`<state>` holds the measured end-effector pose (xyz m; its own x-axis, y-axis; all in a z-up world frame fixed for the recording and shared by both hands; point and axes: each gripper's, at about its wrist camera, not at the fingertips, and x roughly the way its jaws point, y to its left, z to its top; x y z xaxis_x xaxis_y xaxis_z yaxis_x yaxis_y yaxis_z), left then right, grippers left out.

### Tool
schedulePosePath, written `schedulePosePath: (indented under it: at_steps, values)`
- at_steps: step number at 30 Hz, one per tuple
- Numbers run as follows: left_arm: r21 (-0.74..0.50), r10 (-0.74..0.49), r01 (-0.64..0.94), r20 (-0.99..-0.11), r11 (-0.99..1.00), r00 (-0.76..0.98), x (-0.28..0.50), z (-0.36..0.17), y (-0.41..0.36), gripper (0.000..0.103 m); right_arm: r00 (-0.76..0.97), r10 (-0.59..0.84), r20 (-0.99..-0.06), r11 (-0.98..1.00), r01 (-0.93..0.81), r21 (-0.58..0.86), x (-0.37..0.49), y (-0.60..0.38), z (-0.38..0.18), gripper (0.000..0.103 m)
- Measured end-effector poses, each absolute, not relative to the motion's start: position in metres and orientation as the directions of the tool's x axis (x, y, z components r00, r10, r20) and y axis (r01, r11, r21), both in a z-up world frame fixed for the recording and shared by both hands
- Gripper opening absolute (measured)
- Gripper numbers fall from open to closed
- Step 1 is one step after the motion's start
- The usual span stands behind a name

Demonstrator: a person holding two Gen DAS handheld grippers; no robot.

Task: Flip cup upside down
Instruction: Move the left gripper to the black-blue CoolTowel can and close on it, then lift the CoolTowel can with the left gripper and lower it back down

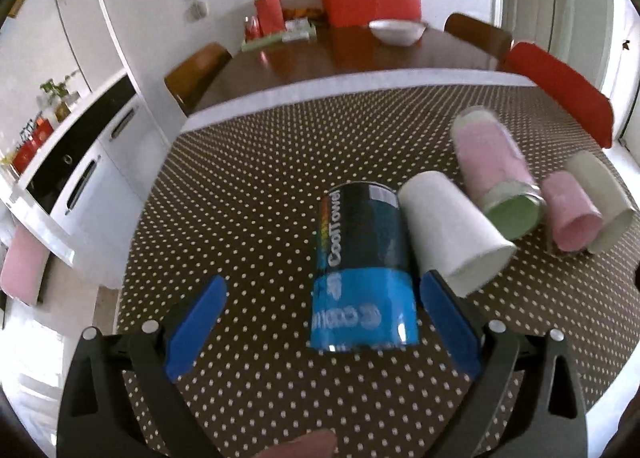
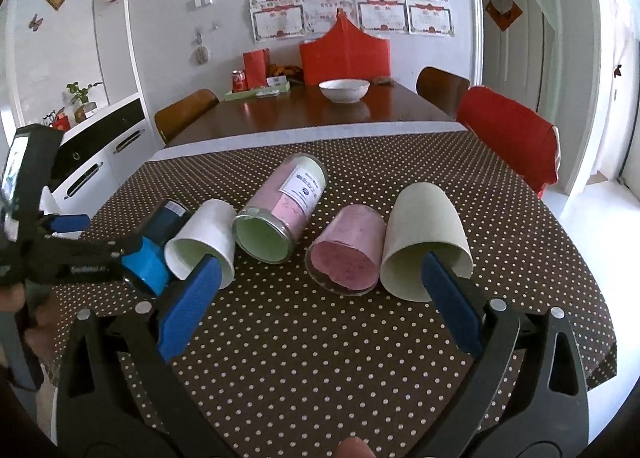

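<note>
Five containers lying on their sides in a row on the dotted worktop, mouths toward the cameras.

Left end: blue can, long axis running away from the left tool, directly ahead of it and between its two blue pads. Near end of can close to the pads; contact not confirmed. In the right wrist view, same can partly hidden behind the left tool.

Next along: white paper cup, side against the can, rim just beside the right-hand pad of the left tool. Then glass jar with pink lining, small pink cup, and pale green cup at the right end.

Left tool: spread wide, holding nothing.

Right tool: spread wide, holding nothing. Centred between pink cup and jar, near both; right-hand pad overlapping the green cup's rim in the picture, touch not determinable.

Judgement: blue can nearest to the left tool and already aligned along its fingers; pink and green cups nearer to the right. Which cup is meant: not determinable.

Risk: neighbouring white cup liable to be nudged on closing.
</note>
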<state>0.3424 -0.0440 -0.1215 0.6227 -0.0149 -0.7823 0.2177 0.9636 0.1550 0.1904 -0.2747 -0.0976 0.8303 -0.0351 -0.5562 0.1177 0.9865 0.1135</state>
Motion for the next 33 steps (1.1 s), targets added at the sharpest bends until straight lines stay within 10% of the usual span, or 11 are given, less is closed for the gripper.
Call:
schedulePosePath:
  at_steps: [11, 15, 33]
  values:
    - [0.074, -0.064, 0.263, -0.875, 0.962, 0.481, 0.395, -0.151, -0.055, 0.096, 0.808, -0.031, -0.588, 0.983, 0.131, 0.128, 0.209, -0.283, -0.109, 0.097]
    - [0.051, -0.077, 0.275, -0.897, 0.96, 0.434, 0.401, -0.164, -0.059, 0.066, 0.806, -0.029, -0.591, 0.984, 0.127, 0.125, 0.207, -0.277, -0.109, 0.097]
    - [-0.002, -0.164, 0.294, -0.834, 0.956, 0.527, 0.311, -0.123, -0.053, 0.065, 0.848, -0.047, -0.527, 0.983, 0.134, 0.126, 0.15, -0.275, -0.092, 0.097]
